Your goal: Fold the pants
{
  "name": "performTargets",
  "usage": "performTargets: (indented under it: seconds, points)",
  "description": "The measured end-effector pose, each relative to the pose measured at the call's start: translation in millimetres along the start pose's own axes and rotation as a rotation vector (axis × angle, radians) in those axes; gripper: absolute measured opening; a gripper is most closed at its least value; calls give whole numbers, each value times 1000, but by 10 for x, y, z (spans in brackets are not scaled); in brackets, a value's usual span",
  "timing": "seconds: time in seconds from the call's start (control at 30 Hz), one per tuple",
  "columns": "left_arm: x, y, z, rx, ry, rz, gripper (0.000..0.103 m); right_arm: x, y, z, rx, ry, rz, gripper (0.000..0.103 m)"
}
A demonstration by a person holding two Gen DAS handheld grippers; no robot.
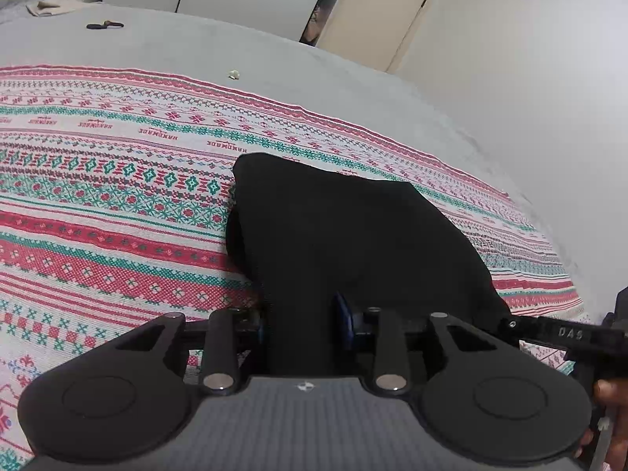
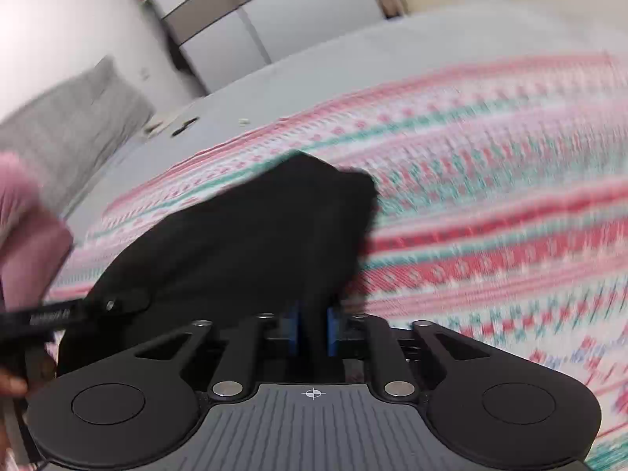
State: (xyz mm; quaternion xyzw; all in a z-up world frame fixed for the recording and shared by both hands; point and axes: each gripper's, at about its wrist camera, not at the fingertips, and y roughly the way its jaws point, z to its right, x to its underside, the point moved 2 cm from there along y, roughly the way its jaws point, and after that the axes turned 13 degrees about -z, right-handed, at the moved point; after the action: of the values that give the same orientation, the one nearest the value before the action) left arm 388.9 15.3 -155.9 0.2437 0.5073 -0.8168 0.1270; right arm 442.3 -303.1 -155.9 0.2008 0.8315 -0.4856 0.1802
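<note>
Left hand-held gripper [image 1: 304, 324]: jaws closed down on a bunch of black cloth, the near edge of the pants [image 1: 333, 243], which run fwd from its tips and lift off the bed. Right hand-held gripper [image 2: 313, 327]: blue pads nearly together w/ a narrow strip of the same fabric pinched between them, so both have hold of the garment at once. The right unit shows at the far right edge of the left view and the left unit at the far left edge of the right view, so the two sit side by side, near each other, along one edge. Ahead of both, the pants spread out and drape down onto a red/green/white patterned blanket [image 1: 117, 204] lying over a grey bedsheet [image 1: 274, 55]; far end of the fabric rests on the blanket, near end is lifted. Right view is motion-blurred, so detail there is poor. Handling, as a guess: soft, limp, light knit-type cloth, no stiffness, will sag and bunch between the grips, not fragile, prob. not slippery against the woven blanket. Best hold looks like the two corners of one edge (waistband or hem, can't tell which), kept apart enough to hold the edge taut while it's carried over for the fold.
</note>
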Motion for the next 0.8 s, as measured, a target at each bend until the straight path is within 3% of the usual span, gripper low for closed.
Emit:
performTargets:
  seconds: [0.07,0.23,0.37,0.5,0.63,0.7,0.8]
  points:
    - [-12,-9,35,-29,12,0,66,-9,-12,30,-15,36,-4,20]
    - [-9,-102,70,-113,30,9,73,6,-44,-51,47,4,-11,28]
    - [-48,-266,96,-154,0,31,73,-22,-222,-224,170,-92,20,32]
    - [60,-431,310,-203,56,58,77,39,-432,-455,199,-207,73,38]
    - [278,-524,545,-216,116,111,78,255,-373,-663,187,-298,-19,38]
    - [363,-451,631,-205,177,90,78,397,-319,-753,192,-355,-75,38]
    - [428,-191,596,-279,220,31,77,562,-230,-766,216,-384,-125,39]
